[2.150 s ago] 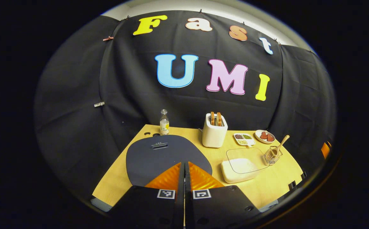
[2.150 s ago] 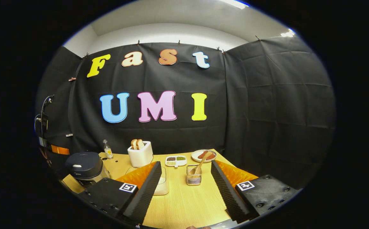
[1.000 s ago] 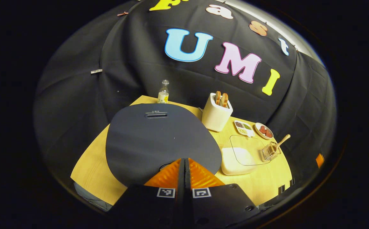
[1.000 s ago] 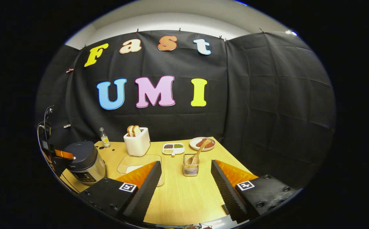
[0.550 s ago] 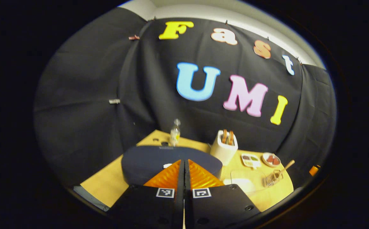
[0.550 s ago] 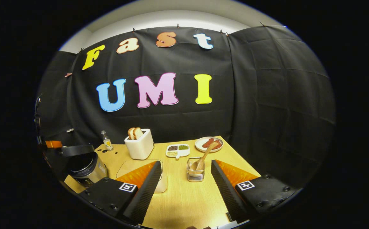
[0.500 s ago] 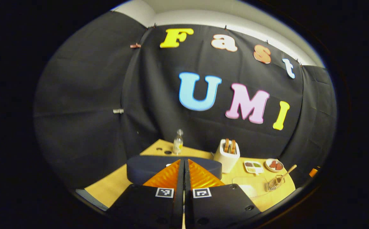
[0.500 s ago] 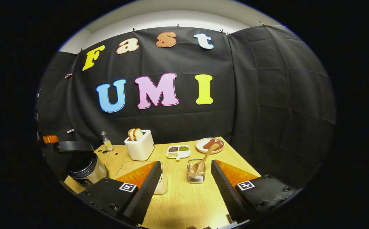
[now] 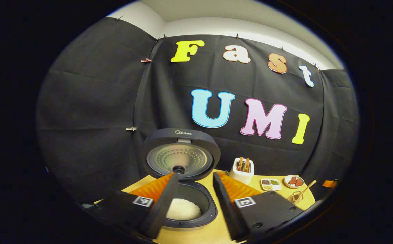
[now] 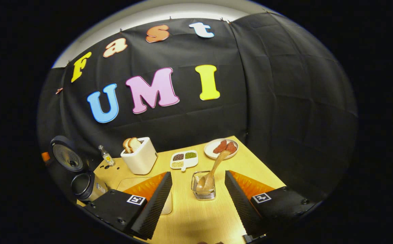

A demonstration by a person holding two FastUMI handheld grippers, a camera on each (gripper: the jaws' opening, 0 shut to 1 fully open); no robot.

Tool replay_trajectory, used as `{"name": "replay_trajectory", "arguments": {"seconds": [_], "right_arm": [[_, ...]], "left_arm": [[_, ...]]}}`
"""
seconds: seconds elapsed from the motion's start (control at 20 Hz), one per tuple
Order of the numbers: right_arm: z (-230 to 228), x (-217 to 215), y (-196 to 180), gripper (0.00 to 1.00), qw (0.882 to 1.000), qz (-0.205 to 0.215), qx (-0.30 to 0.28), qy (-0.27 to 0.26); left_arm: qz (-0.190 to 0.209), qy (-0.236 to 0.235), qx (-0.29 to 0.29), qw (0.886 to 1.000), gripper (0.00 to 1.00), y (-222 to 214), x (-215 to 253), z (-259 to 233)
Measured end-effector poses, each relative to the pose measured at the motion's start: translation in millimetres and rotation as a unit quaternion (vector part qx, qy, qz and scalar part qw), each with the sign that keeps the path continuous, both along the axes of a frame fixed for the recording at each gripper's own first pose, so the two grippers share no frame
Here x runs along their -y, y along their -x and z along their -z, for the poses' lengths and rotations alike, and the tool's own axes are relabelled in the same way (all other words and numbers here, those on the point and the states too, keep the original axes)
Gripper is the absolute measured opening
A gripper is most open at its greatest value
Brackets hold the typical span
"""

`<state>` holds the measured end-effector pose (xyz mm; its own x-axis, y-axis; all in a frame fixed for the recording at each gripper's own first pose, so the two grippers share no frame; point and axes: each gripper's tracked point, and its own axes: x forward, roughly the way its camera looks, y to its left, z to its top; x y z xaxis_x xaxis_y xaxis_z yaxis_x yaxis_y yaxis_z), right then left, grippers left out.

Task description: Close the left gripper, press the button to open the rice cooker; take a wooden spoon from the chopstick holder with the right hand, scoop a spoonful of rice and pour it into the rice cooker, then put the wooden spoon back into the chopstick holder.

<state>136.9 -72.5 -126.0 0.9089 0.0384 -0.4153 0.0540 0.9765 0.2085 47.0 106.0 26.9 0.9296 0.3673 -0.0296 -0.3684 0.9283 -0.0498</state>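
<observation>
Right hand-held gripper (image 10: 198, 189) facing wooden spoon (image 10: 213, 170)

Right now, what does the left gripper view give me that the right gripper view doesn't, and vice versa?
Left gripper view adds: white rice inside the rice cooker, the underside of its raised lid, and the open left gripper.
Right gripper view adds: the small bottle, the cooker's outer wall, and the open right gripper lined up on the chopstick holder.
Shared: the open cooker, toaster, divided dish, plate, the wooden spoon standing in the holder, and the table.
</observation>
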Motion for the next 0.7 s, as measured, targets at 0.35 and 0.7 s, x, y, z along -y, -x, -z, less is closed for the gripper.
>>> {"name": "replay_trajectory", "arguments": {"seconds": [0.35, 0.7], "right_arm": [[48, 27, -58, 0.99, 0.995, 0.033, -0.069, -0.059], [106, 41, -107, 0.99, 0.985, 0.062, -0.124, -0.099]], "left_arm": [[-0.001, -0.007, -0.06, 0.998, 0.96, -12, 55, 42], [-0.022, 0.011, -0.125, 0.992, 0.95, -12, 90, 94]]}}
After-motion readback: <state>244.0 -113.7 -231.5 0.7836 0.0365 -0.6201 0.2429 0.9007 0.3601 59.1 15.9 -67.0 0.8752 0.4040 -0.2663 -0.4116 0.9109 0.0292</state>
